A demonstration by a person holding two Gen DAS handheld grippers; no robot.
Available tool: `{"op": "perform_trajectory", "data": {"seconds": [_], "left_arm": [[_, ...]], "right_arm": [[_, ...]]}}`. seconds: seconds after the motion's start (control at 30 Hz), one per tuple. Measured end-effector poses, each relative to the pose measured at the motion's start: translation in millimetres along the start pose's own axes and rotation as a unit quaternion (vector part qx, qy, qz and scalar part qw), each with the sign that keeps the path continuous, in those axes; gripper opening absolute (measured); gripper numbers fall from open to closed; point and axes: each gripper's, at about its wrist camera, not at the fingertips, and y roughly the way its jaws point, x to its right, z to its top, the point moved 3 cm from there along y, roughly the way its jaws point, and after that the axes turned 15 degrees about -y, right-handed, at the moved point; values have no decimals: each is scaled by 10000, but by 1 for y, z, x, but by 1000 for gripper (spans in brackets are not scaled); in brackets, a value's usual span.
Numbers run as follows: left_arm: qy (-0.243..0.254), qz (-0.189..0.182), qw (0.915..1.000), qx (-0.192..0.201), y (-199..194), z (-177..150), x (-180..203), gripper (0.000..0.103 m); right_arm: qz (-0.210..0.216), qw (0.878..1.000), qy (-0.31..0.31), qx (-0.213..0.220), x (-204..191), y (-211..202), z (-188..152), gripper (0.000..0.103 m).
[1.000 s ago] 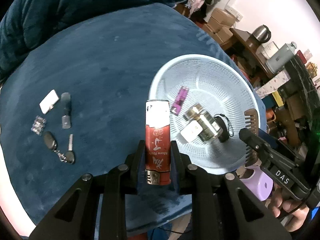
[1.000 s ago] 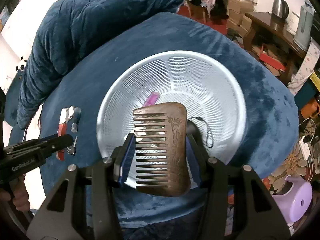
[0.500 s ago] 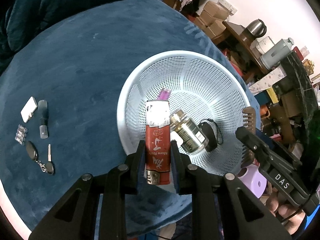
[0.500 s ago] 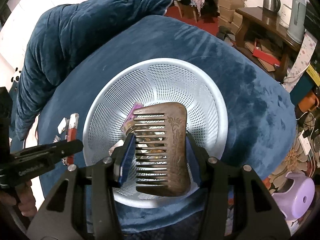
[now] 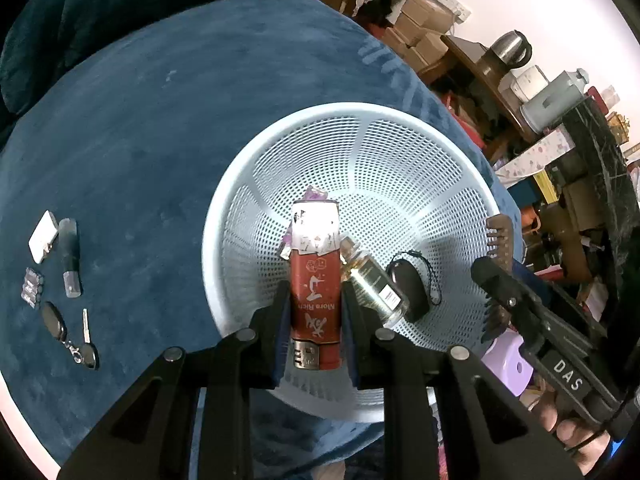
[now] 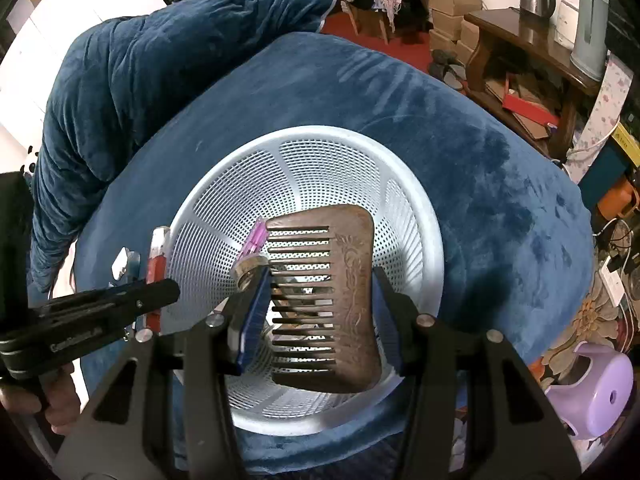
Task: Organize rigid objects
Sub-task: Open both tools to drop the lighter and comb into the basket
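My left gripper [image 5: 315, 312] is shut on a red and white lighter [image 5: 315, 276], held over the near side of the pale blue mesh basket [image 5: 400, 152]. My right gripper [image 6: 320, 312] is shut on a brown wooden comb [image 6: 340, 292], hanging above the same basket [image 6: 320, 160]. In the basket lie a pink lighter [image 5: 314, 194], a gold-capped glass bottle [image 5: 372, 280] and a black key fob [image 5: 408, 288]. The comb [image 5: 500, 240] and right gripper [image 5: 504, 300] show at the right of the left wrist view; the lighter [image 6: 157, 256] and left gripper [image 6: 152, 300] at the left of the right wrist view.
On the blue velvet table [image 5: 160, 120] left of the basket lie a white box [image 5: 42, 236], a dark stick [image 5: 70, 256], a small clear block [image 5: 32, 292] and keys with a fob [image 5: 70, 336]. A lilac stool [image 6: 592, 388] stands on the floor right; a cluttered side table [image 6: 520, 40] stands behind.
Both grippers have moved in over the basket with their loads: the lighter went from the table left of the rim to above the basket's inside, and the comb sits lower over it.
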Motion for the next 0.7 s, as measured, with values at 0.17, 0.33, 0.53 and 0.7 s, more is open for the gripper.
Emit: {"op": "perform_trajectory", "data": {"seconds": [0.17, 0.33, 0.53, 0.7], "left_arm": [[75, -49, 10000, 2, 8, 9, 14, 23], [160, -183, 9997, 11, 17, 22, 32, 23], [213, -377, 9991, -9, 34, 36, 57, 23], [91, -305, 9995, 31, 39, 42, 56, 66]], "right_arm": [[6, 10000, 26, -6, 5, 1, 3, 50], [57, 10000, 60, -11, 11, 2, 3, 50], [87, 9999, 116, -93, 17, 9, 2, 50], [161, 9998, 88, -95, 16, 14, 4, 51]]}}
